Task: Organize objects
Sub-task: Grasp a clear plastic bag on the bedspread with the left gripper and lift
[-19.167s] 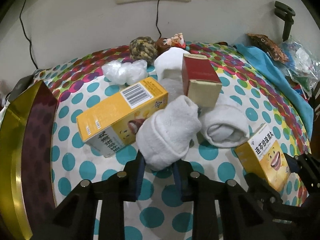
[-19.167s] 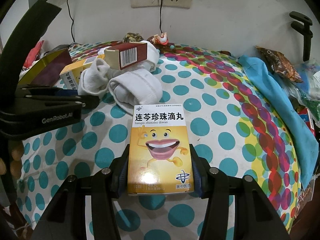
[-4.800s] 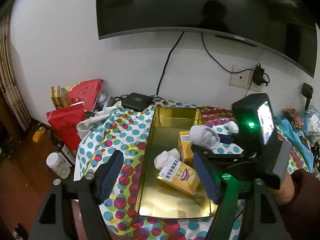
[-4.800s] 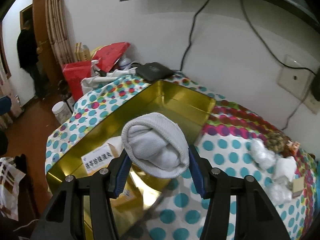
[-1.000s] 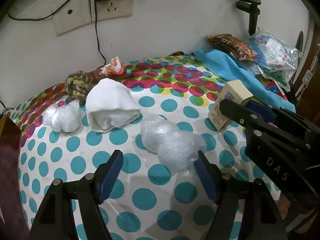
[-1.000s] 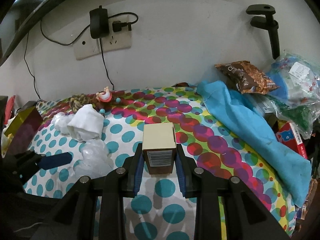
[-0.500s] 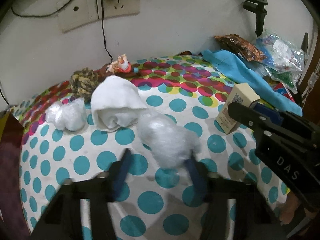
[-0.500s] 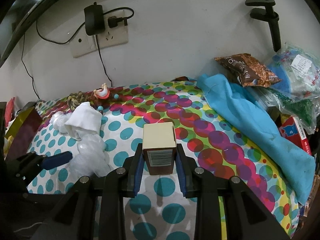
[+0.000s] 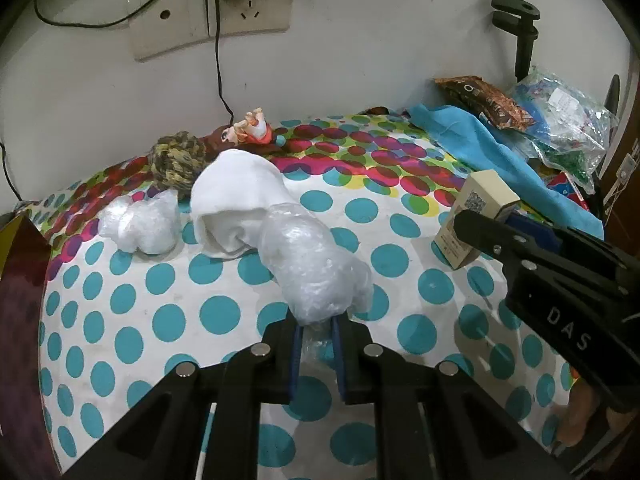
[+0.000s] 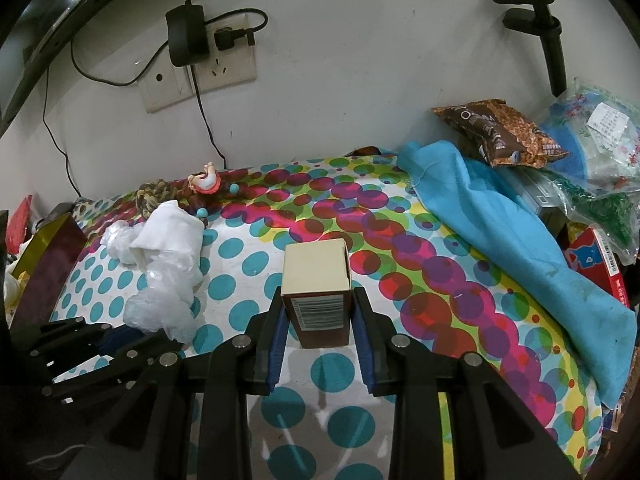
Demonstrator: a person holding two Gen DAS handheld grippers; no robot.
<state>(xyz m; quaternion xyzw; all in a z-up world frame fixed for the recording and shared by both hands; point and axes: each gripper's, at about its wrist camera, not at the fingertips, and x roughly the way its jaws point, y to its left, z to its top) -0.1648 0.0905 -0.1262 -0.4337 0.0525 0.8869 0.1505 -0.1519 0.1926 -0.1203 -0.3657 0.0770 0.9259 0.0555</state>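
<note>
My left gripper (image 9: 316, 340) is shut on the near end of a clear plastic-wrapped bundle (image 9: 314, 264), which shows in the right wrist view (image 10: 164, 292) too. My right gripper (image 10: 318, 340) is shut on a small cream-topped red box (image 10: 316, 284), held upright just above the dotted tablecloth; it also shows at the right of the left wrist view (image 9: 476, 216). A white rolled sock (image 9: 236, 200) lies behind the bundle, touching it. A second plastic bundle (image 9: 140, 222) lies to its left.
A yarn ball (image 9: 178, 160) and a small figurine (image 9: 250, 128) sit by the wall. A blue cloth (image 10: 504, 236) and snack bags (image 10: 500, 132) fill the right side. The gold tin's edge (image 10: 52, 256) is at the far left. Wall sockets with cables are behind.
My left gripper has closed on the plastic bundle, which was between open jaws a second ago. The right gripper still holds the box and has lifted it slightly.
</note>
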